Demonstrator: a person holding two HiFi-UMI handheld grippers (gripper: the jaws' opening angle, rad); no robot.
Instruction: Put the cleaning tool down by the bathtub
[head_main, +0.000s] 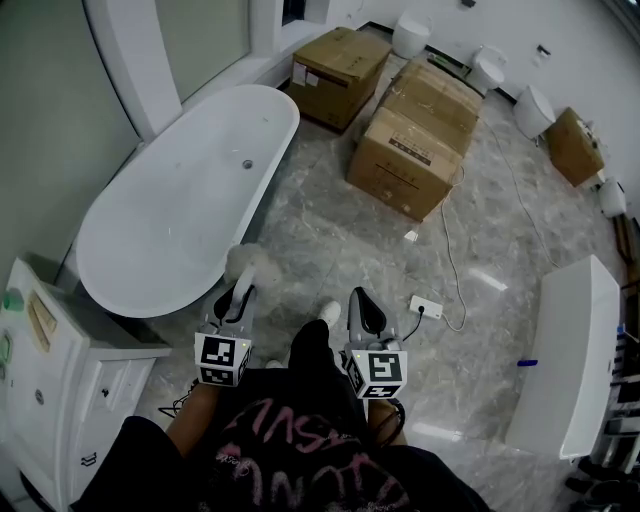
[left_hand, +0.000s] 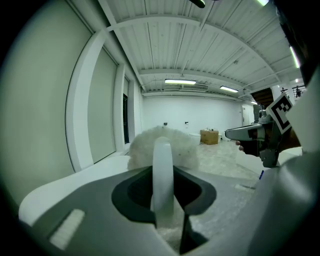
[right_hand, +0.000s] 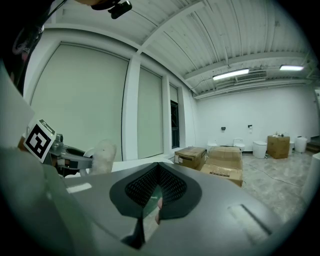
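The cleaning tool is a fluffy white duster head (head_main: 250, 264) on a pale handle (left_hand: 162, 175). My left gripper (head_main: 240, 292) is shut on that handle, and the fluffy head (left_hand: 162, 145) sticks out past the jaws. It hangs near the foot end of the white bathtub (head_main: 180, 200), above the floor beside its rim. My right gripper (head_main: 364, 308) is level with the left one, a little to its right, with jaws shut and nothing in them (right_hand: 152, 200). In the right gripper view the duster (right_hand: 102, 155) shows at the left.
Several cardboard boxes (head_main: 415, 140) stand on the marble floor beyond the tub. Toilets (head_main: 410, 32) line the back wall. A white cabinet (head_main: 60, 370) is at my left. A long white fixture (head_main: 570, 350) lies at the right. A cable and socket (head_main: 427, 305) trail on the floor.
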